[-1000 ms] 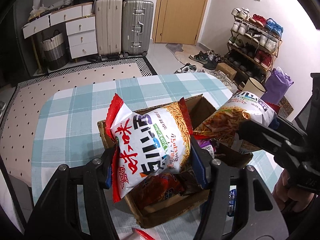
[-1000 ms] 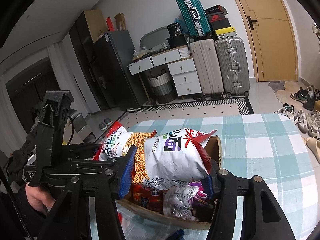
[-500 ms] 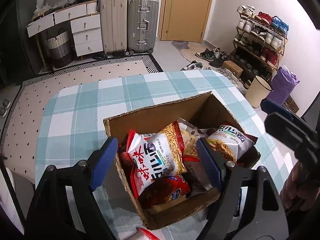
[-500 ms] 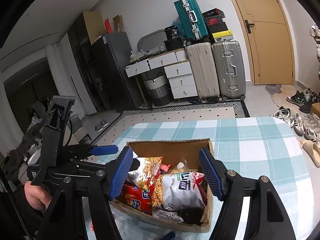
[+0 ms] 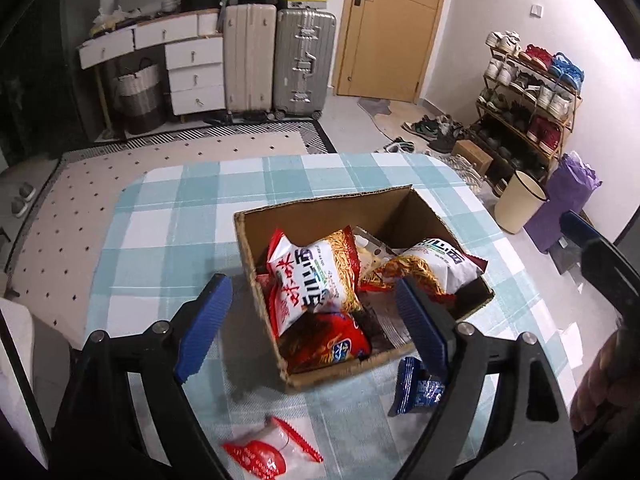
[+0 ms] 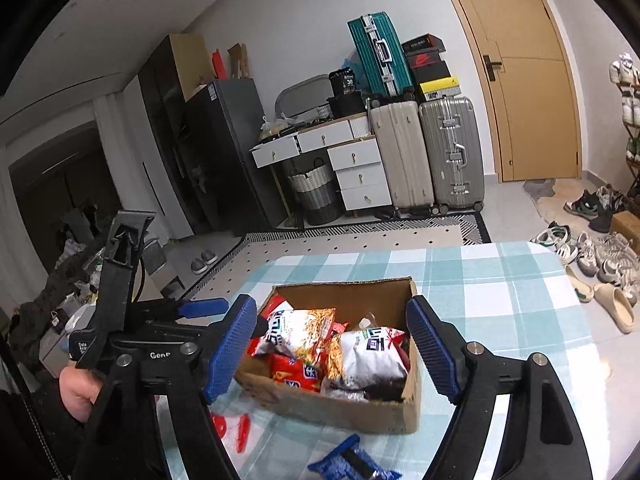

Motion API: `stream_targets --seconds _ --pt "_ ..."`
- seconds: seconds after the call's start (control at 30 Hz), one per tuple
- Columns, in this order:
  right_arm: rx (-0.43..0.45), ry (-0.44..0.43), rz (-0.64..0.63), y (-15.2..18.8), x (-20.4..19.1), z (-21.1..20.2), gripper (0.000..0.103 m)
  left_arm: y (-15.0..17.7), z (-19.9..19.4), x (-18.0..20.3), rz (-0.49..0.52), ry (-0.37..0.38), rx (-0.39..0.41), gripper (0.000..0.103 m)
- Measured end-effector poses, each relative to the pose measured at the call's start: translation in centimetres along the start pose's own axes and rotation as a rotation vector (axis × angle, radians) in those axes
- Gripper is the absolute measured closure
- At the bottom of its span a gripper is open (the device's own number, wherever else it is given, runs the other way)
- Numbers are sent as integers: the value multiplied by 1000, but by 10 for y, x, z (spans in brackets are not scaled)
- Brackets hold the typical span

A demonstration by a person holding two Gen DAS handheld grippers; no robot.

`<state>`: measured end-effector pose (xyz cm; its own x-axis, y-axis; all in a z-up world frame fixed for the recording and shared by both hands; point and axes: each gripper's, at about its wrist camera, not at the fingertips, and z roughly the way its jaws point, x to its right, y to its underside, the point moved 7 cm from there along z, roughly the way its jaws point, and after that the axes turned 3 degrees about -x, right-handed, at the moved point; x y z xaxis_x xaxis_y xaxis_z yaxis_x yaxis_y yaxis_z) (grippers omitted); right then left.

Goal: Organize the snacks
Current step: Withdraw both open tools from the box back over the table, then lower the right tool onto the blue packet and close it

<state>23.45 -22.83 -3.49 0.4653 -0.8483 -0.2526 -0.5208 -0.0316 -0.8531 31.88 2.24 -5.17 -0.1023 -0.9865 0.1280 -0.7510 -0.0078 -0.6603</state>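
A cardboard box (image 5: 320, 210) stands on the checked table and holds several snack bags. A white and red noodle bag (image 5: 310, 276) lies at its left, a second one (image 5: 436, 262) at its right, and a red bag (image 5: 326, 342) at the front. The box also shows in the right wrist view (image 6: 348, 410). My left gripper (image 5: 316, 320) is open and empty above the box's near side. My right gripper (image 6: 334, 346) is open and empty above the box. A blue packet (image 5: 416, 388) and a red and clear packet (image 5: 264, 450) lie on the table in front of the box.
The table has a teal and white checked cloth (image 5: 180, 216). Beyond it are suitcases (image 5: 304, 60), white drawers (image 5: 192, 72), a door and a shoe rack (image 5: 528, 92). A cream bin (image 5: 520, 204) stands on the floor at the right.
Both grippers have opened and let their noodle bags drop into the box. Both have pulled back and up from the box.
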Motion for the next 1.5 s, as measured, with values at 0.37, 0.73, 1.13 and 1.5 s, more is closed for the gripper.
stream_targets --seconds 0.37,0.73,1.13,1.5 --pt "30 -1 -8 22 -25 -52 19 32 -58 9 1 -36 96 12" --pt "26 26 -1 66 -40 -75 13 83 -88 4 -37 -71 150 1" --pt "-1 63 41 117 -32 -80 7 143 -73 -21 -120 -73 103 1" --pt "-88 85 98 146 -16 -50 7 171 -42 -36 -153 -101 52 1"
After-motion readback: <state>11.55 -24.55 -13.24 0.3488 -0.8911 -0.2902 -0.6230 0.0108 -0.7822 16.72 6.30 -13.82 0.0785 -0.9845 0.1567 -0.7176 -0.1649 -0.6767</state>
